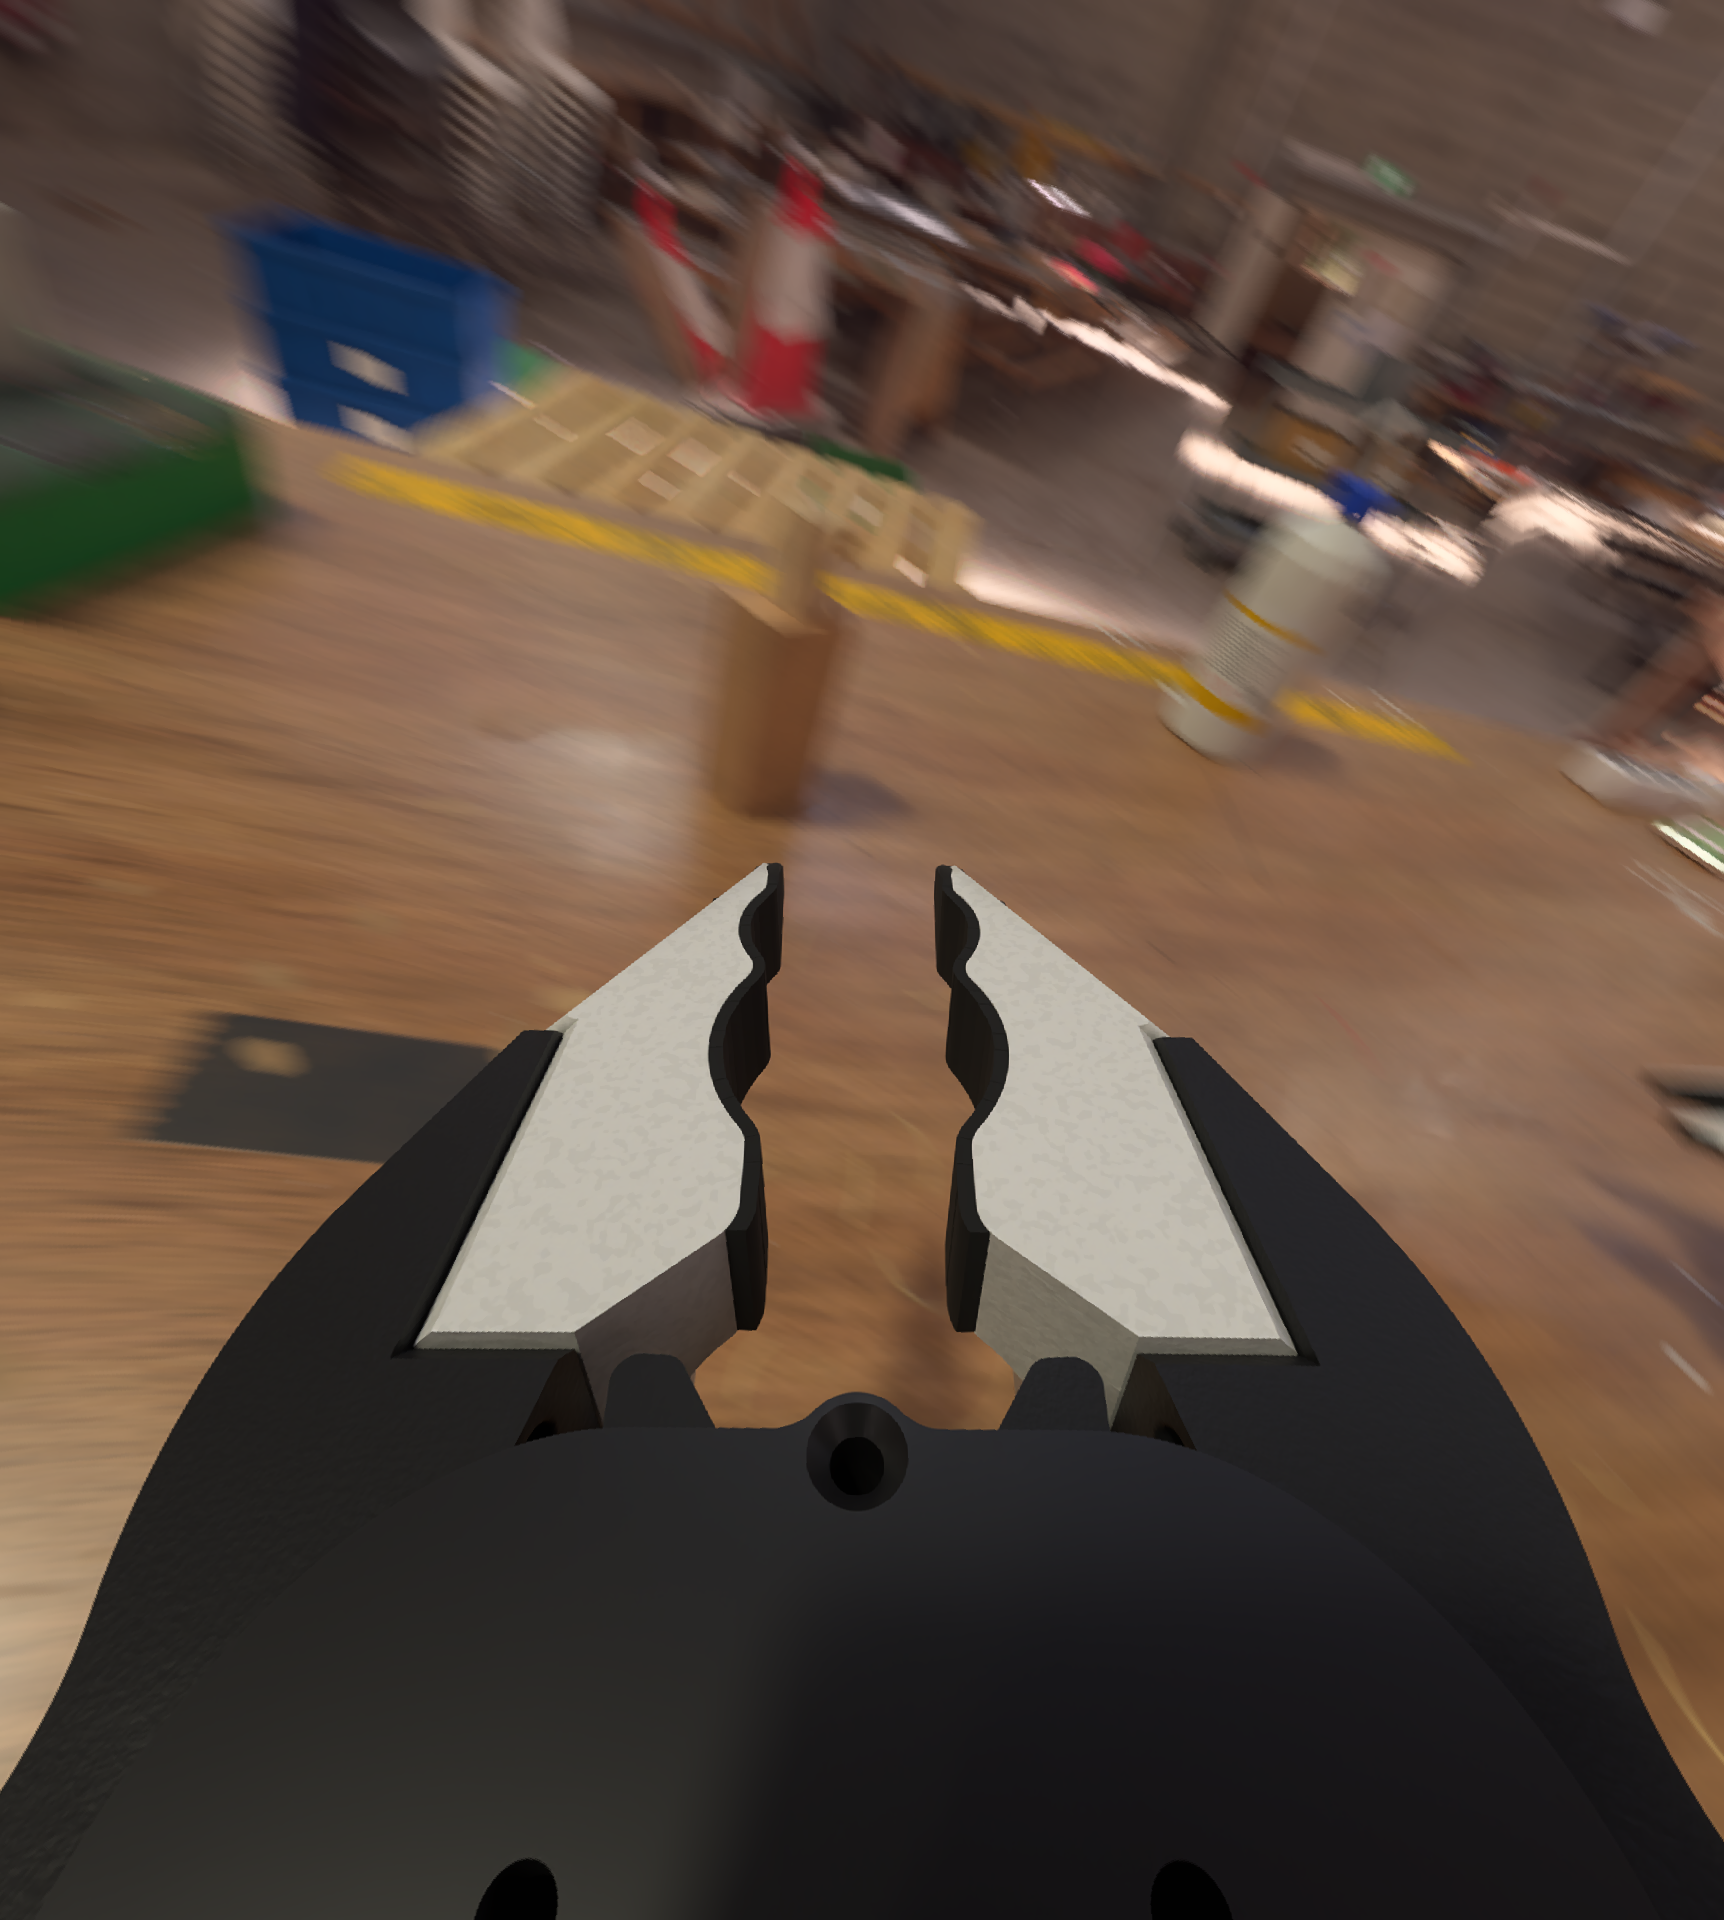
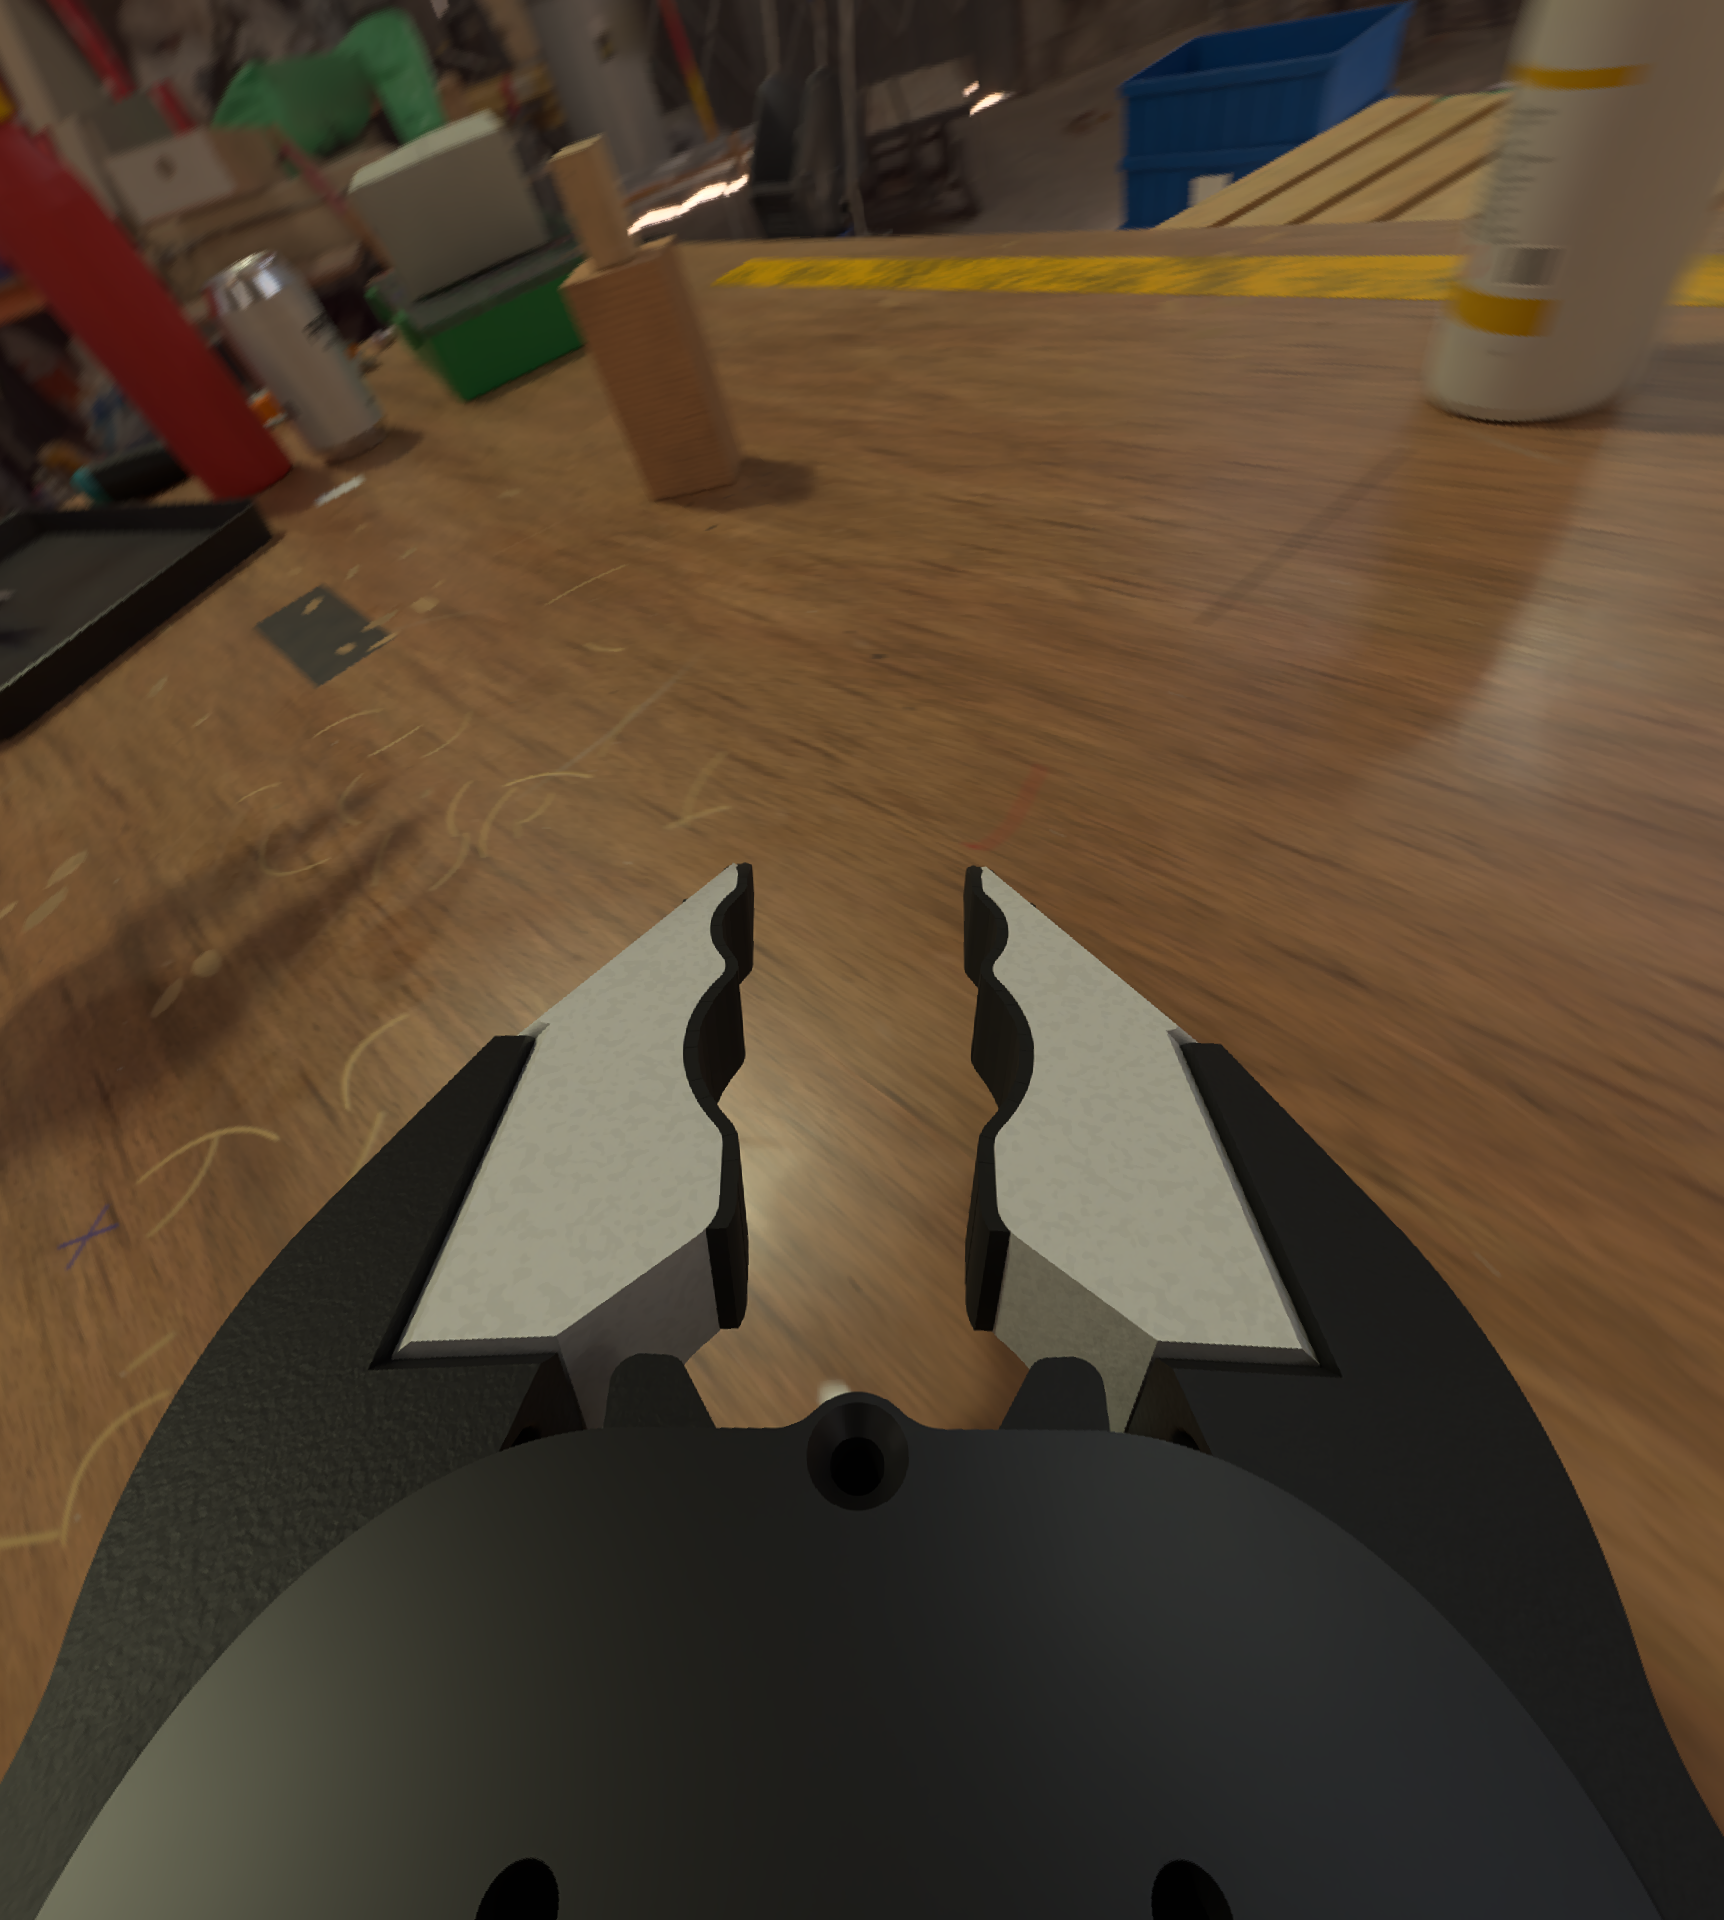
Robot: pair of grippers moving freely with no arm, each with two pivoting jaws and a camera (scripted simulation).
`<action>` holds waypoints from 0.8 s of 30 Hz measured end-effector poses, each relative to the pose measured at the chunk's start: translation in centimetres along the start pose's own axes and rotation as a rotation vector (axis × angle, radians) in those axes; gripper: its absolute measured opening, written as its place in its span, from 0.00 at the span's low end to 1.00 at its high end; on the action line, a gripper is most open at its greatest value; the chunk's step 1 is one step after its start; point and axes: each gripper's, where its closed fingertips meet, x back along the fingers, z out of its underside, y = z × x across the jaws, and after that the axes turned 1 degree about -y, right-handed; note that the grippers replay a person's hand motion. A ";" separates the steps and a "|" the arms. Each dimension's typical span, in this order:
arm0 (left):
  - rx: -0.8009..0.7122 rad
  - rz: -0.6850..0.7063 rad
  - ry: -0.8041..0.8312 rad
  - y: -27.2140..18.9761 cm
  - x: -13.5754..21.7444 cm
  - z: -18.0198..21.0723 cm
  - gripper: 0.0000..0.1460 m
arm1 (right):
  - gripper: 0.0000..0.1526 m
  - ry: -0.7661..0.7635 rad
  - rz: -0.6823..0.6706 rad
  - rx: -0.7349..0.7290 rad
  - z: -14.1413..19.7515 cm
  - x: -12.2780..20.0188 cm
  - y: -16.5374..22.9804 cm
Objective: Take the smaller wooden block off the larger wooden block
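The larger wooden block [image 2: 655, 374] stands upright on the wooden table, far ahead and left of centre in the right wrist view. The smaller wooden block [image 2: 591, 201], a short round peg, stands on top of it. The blurred left wrist view shows the larger block [image 1: 770, 707] straight ahead with the smaller block [image 1: 804, 566] on top. My left gripper [image 1: 858, 878] is open and empty, well short of the blocks. My right gripper [image 2: 858, 878] is open and empty above bare table, far from the blocks.
A white bottle with yellow bands [image 2: 1554, 208] stands at the right, also in the left wrist view [image 1: 1263, 634]. A metal can [image 2: 292, 348], a red post [image 2: 110, 312], a green tray [image 2: 484, 322] and a black tray [image 2: 58, 613] lie left. A dark flat plate [image 2: 318, 632] lies on the table.
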 end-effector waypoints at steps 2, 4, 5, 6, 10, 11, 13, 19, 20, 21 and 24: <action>-0.011 0.193 0.143 -6.0 -0.3 4.6 0.20 | 0.27 -0.028 0.047 -0.027 0.5 2.6 -2.1; -0.009 0.322 0.225 -11.3 -0.5 8.7 0.20 | 0.30 -0.032 0.082 -0.013 1.7 5.1 -3.1; 0.002 0.377 0.244 -13.6 -0.5 10.6 0.19 | 0.32 -0.038 0.106 -0.010 2.5 6.2 -3.4; 0.011 0.431 0.291 -15.5 -0.3 12.2 0.18 | 0.33 -0.055 0.133 -0.009 3.2 7.3 -3.8; -0.176 0.477 0.352 -17.8 -0.5 14.4 0.18 | 0.33 -0.128 0.214 -0.042 2.7 10.8 -5.7; -0.218 0.460 0.353 -17.5 -0.7 14.5 0.18 | 0.33 -0.152 0.244 -0.052 2.6 11.3 -6.7; -0.248 0.430 0.364 -16.6 -1.1 14.8 0.18 | 0.32 -0.120 0.279 -0.102 3.6 11.5 -8.3; -0.096 0.458 0.321 -16.3 -0.9 13.6 0.21 | 0.32 -0.118 0.195 -0.199 3.8 11.2 -7.4; -0.046 0.487 0.317 -16.5 -0.9 13.4 0.24 | 0.32 -0.110 0.184 -0.204 4.0 10.9 -7.1; -0.009 0.515 0.327 -16.6 -0.8 13.5 0.28 | 0.32 -0.097 0.175 -0.205 4.2 10.7 -6.9; -0.059 0.533 0.457 -16.6 -0.3 15.2 0.41 | 0.32 -0.071 0.165 -0.179 4.5 10.2 -6.3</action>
